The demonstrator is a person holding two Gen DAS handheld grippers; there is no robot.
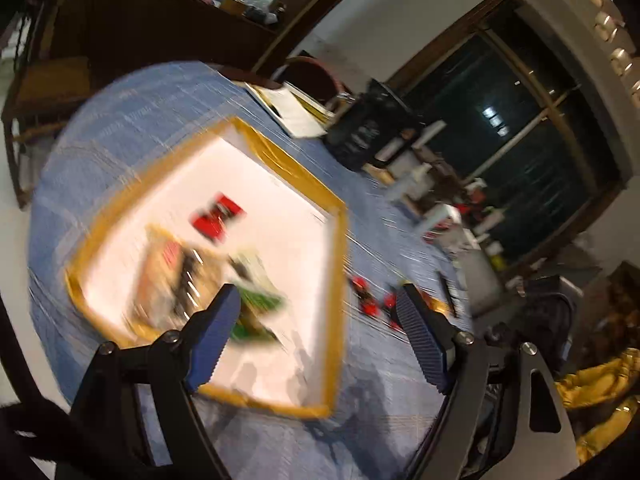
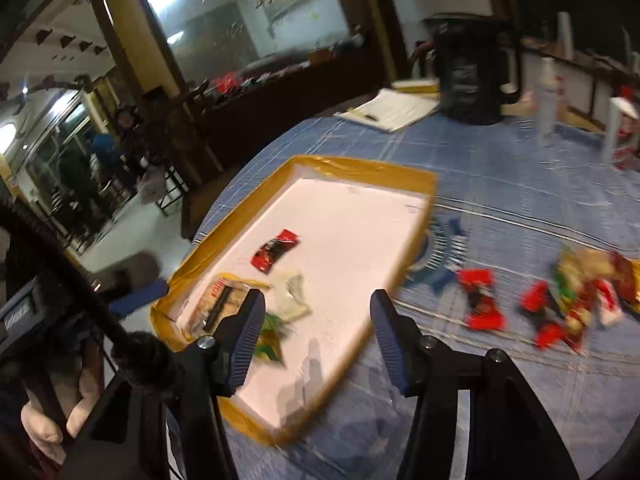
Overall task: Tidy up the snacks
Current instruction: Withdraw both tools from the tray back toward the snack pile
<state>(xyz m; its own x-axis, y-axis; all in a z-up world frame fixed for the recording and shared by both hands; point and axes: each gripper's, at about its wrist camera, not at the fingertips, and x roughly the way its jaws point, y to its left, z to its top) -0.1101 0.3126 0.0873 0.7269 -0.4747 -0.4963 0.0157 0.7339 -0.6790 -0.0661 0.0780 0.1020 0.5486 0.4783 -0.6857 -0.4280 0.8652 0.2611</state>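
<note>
Sitting at the left of the blue-clothed desk [image 2: 500, 184], a shallow white tray [image 2: 352, 216] with a yellow taped rim holds a few snacks. Along its left part lies a tan and black packet [image 2: 218, 304], with a pale wrapper [image 2: 292, 292] just to its right and a green packet [image 2: 270, 334] nearest the cameras. A red packet [image 2: 276, 250] lies farther in, apart from those three.

The left tongs [image 1: 316, 300] stand open above the tray's near corner, with nothing between the ribbed blue pads; the green packet [image 1: 256, 312] sits just beyond the left pad. This view is strongly blurred, so I cannot read the wrappers.

The right tongs [image 2: 316, 300] stand partly open over the tray's near right part, gripping nothing; bare white tray floor shows through the gap.

Right of the tray, on the cloth, lies a blue and white striped item [image 2: 440, 252], too smeared to name. Farther right are a red wrapper [image 2: 480, 300] and then a loose heap of red, green and yellow snacks [image 2: 576, 296], all outside the tray. At the desk's far side sit papers [image 2: 392, 110] and a dark container [image 2: 468, 76].
</note>
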